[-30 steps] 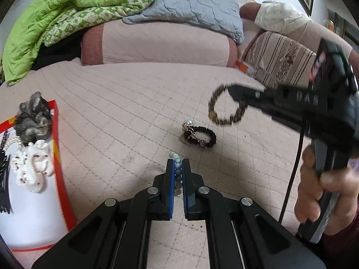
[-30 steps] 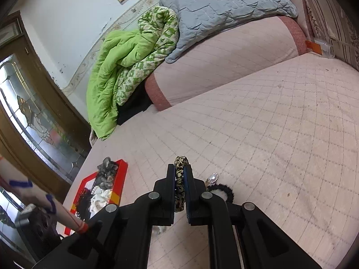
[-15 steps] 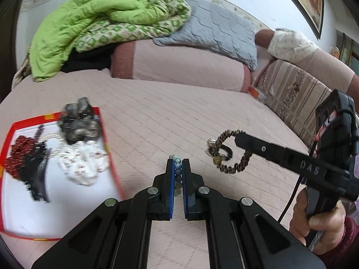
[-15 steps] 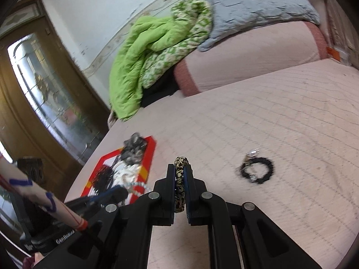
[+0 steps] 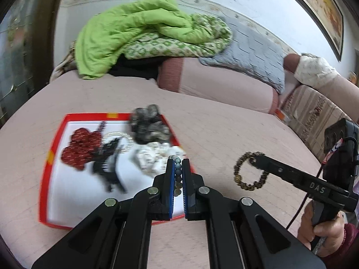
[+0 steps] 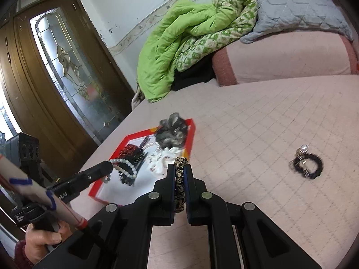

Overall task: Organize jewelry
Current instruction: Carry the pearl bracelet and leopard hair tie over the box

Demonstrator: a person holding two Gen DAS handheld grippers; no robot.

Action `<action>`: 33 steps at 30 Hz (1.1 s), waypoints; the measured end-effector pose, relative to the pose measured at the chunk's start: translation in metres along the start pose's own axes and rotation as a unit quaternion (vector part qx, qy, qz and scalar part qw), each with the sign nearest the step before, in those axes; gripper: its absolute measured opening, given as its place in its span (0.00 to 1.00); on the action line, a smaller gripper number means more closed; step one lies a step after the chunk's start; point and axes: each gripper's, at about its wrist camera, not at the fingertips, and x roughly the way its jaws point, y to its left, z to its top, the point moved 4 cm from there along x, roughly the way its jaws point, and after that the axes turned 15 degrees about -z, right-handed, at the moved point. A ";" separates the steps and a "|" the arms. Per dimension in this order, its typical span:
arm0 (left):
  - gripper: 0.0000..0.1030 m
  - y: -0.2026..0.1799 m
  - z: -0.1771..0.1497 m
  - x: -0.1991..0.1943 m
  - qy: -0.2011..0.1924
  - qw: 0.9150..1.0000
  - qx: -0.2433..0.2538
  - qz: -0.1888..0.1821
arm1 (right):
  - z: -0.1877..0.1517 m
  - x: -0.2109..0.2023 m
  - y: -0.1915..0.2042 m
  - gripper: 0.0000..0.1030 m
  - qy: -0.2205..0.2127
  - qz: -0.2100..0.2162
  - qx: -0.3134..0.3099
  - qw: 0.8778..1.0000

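My left gripper (image 5: pixel 177 170) is shut on a pale blue-grey bead bracelet (image 5: pixel 178 163) and hangs over the near right corner of a red-rimmed tray (image 5: pixel 53 157). The tray's white floor holds a red beaded piece (image 5: pixel 78 148), a black hair clip (image 5: pixel 107 168), a grey scrunchie (image 5: pixel 148 125) and white pieces (image 5: pixel 150 158). My right gripper (image 6: pixel 180 169) is shut on a leopard-print bracelet (image 6: pixel 180 180), to the right of the tray (image 6: pixel 191 134). A black bead bracelet with a silver ring (image 6: pixel 307 163) lies on the bed, further right.
The pink quilted bed cover (image 6: pixel 269 116) stretches all around. A green quilt (image 5: pixel 134 29), a grey pillow (image 5: pixel 253 51) and a pink bolster (image 5: pixel 219 80) lie at the back. A wooden door with patterned glass (image 6: pixel 67 67) stands at the left.
Both grippers have swung left with their bracelets still held. The tray now lies right in front of the left gripper, and the black bracelet has left the left wrist view.
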 end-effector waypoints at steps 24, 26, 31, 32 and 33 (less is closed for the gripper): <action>0.05 0.121 -0.017 -0.028 0.007 0.994 -0.089 0.067 | -0.013 0.070 0.114 0.08 0.071 0.042 -0.026 0.996; 0.05 0.122 -0.016 -0.022 0.013 0.994 -0.089 0.067 | -0.012 0.077 0.118 0.08 0.073 0.036 -0.029 0.996; 0.05 0.124 -0.016 -0.012 0.024 0.993 -0.090 0.074 | -0.012 0.093 0.124 0.08 0.079 0.026 -0.034 0.996; 0.05 0.125 -0.016 -0.010 0.024 0.993 -0.094 0.075 | -0.012 0.096 0.124 0.08 0.082 0.023 -0.035 0.996; 0.05 0.125 -0.016 -0.009 0.023 0.992 -0.097 0.076 | -0.013 0.099 0.123 0.08 0.084 0.021 -0.036 0.996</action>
